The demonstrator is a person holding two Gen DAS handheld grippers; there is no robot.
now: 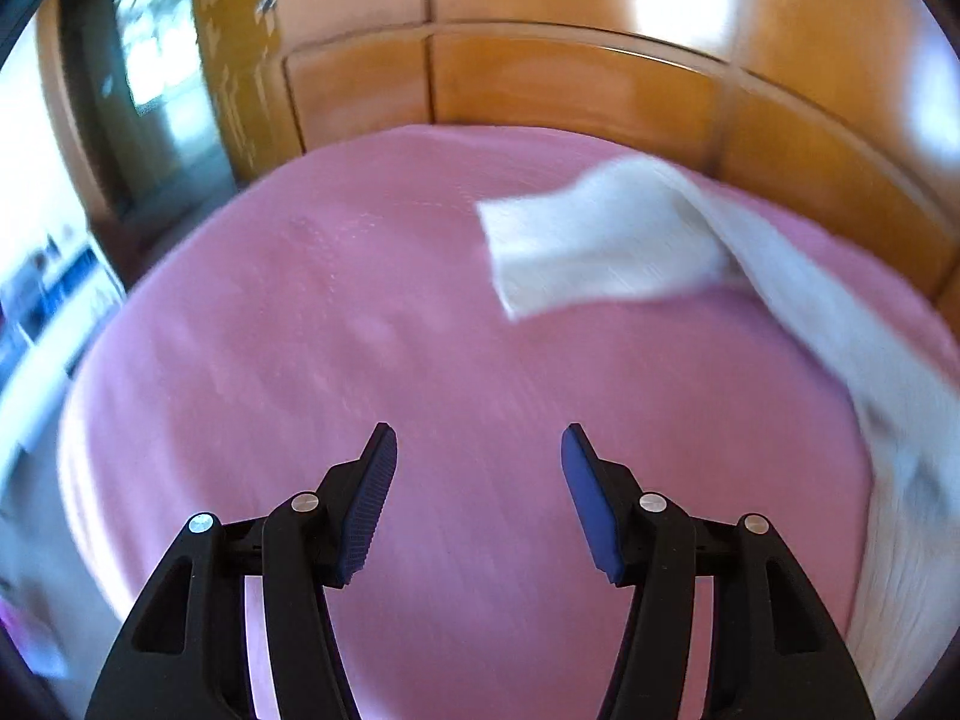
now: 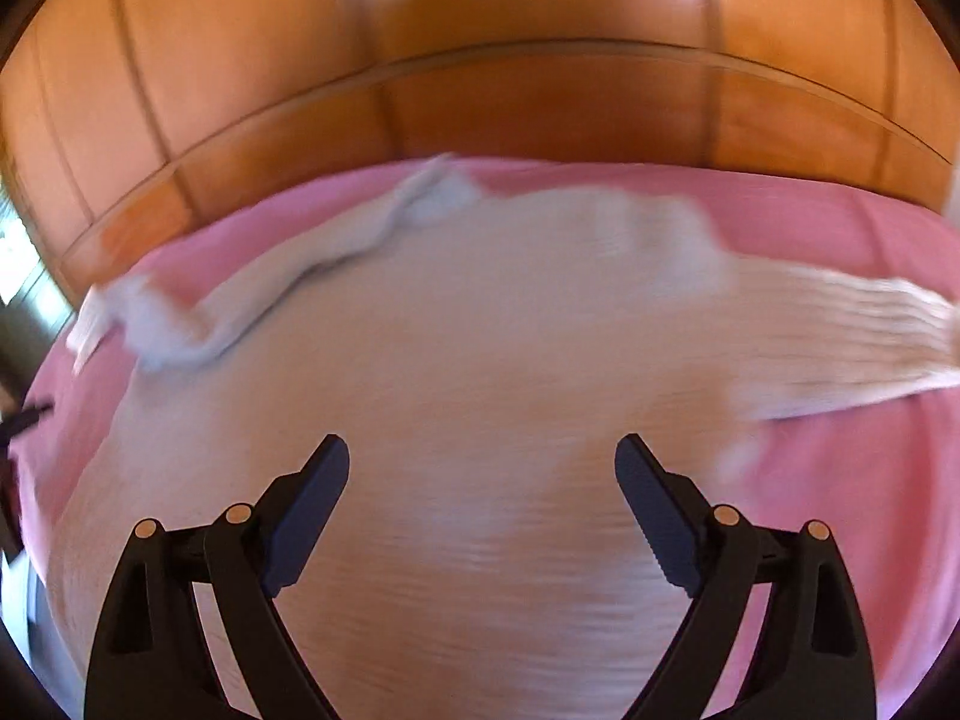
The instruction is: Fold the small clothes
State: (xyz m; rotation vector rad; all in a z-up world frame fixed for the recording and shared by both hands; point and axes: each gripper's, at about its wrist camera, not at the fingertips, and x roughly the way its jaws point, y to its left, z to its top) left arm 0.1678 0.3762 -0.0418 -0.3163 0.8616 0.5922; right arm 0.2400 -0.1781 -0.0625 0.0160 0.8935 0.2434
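The white ribbed knit top (image 2: 456, 372) lies spread on the pink bedsheet (image 1: 336, 360); it looks light, soft and floppy, so pinch a sleeve cuff or hem edge. Your right gripper (image 2: 482, 495) hovers over its body, jaws wide and empty. Your left gripper (image 1: 478, 480), also open and empty, sees only one sleeve (image 1: 606, 240) beside the wooden headboard (image 1: 540, 78).

A pink bedspread (image 1: 360, 300) covers the bed, with a glossy wooden headboard (image 2: 540, 108) behind and a mirror (image 1: 150, 60) at the left.

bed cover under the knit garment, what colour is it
Pink, plain: the bed cover shows best in the left wrist view.
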